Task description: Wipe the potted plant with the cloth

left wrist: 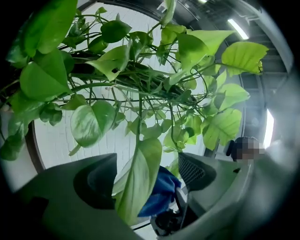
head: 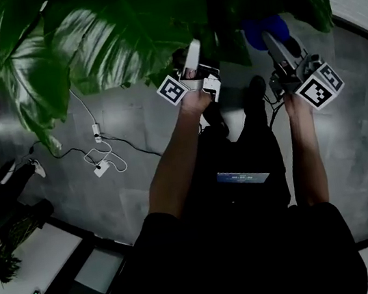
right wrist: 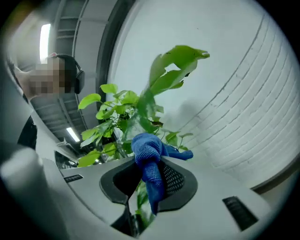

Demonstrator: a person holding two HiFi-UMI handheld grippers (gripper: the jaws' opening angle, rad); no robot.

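Left tool (left wrist: 143,174): I see its jaws wide apart, a hanging leaf (left wrist: 136,190) between them
Right tool (right wrist: 143,185): clamped on the blue cloth (right wrist: 149,152)
Plant (head: 110,30): in front of me, cloth close by its leaves

Plant leaves (head: 117,29) running off top edge, overlapping left gripper (head: 194,55) tips; cloth (head: 263,28) showing only partly, tucking behind leaves above right gripper (head: 278,48).
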